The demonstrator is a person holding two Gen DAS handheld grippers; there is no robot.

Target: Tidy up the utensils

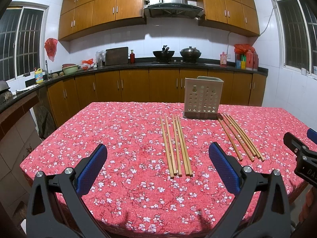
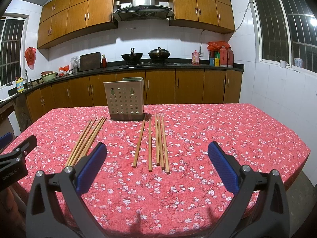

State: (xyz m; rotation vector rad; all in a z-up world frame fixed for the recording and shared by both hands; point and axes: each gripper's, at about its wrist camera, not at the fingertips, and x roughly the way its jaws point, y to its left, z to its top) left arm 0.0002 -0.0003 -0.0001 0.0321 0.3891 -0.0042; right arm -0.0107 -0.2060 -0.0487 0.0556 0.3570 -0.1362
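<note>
Two groups of several wooden chopsticks lie on a red floral tablecloth [image 1: 122, 138]. In the left wrist view the left group [image 1: 177, 146] lies straight ahead and the right group [image 1: 240, 136] further right. A beige perforated utensil holder [image 1: 202, 97] stands upright behind them, seemingly with nothing in it. My left gripper [image 1: 158, 154] hovers open over the near table, nothing between its blue pads. In the right wrist view my right gripper [image 2: 157, 152] is open too, above the near ends of the right group [image 2: 156, 141]; the left group [image 2: 87, 139] and the holder [image 2: 125, 98] also show.
The table's near edge lies just below both grippers. The other gripper's black body shows at the frame edge in each view: [image 1: 301, 158], [image 2: 13, 162]. A kitchen counter [image 1: 138, 65] with woks, bottles and a cutting board runs along the back wall.
</note>
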